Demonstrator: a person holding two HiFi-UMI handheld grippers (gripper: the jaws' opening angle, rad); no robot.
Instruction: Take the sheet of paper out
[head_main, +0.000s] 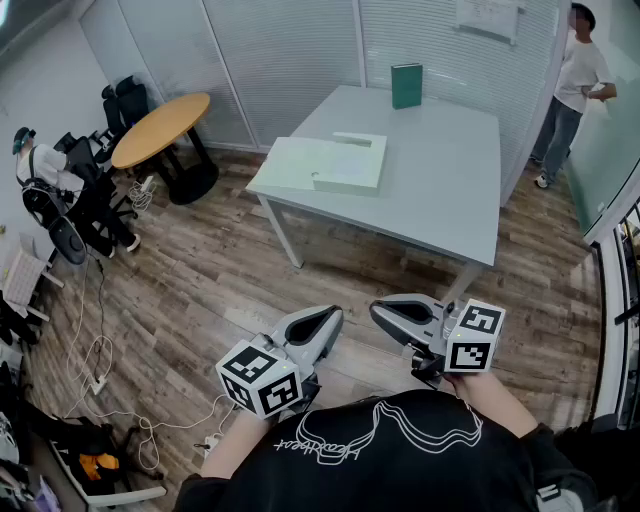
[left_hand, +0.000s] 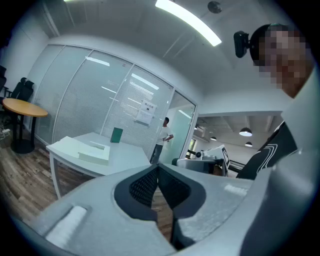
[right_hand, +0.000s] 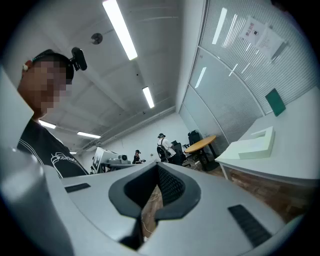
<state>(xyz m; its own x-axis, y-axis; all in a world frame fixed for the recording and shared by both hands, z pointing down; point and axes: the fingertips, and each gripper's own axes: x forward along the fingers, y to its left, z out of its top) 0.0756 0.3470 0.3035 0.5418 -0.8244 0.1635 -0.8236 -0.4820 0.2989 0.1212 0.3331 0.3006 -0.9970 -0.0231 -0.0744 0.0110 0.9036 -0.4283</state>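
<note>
A flat pale green box (head_main: 325, 163) lies near the left front corner of the grey table (head_main: 450, 190), also seen in the left gripper view (left_hand: 92, 150) and the right gripper view (right_hand: 257, 145). I cannot make out a loose sheet of paper. Both grippers are held close to my body, far short of the table, over the wooden floor. My left gripper (head_main: 335, 315) is shut and holds nothing; its tips meet (left_hand: 158, 168). My right gripper (head_main: 378, 310) is likewise shut and empty (right_hand: 158, 167).
A dark green book (head_main: 406, 85) stands upright at the table's far edge. A round wooden table (head_main: 160, 128) and office chairs (head_main: 75, 195) are at the left, with cables (head_main: 95, 360) on the floor. A person (head_main: 575, 90) stands at the back right by the glass wall.
</note>
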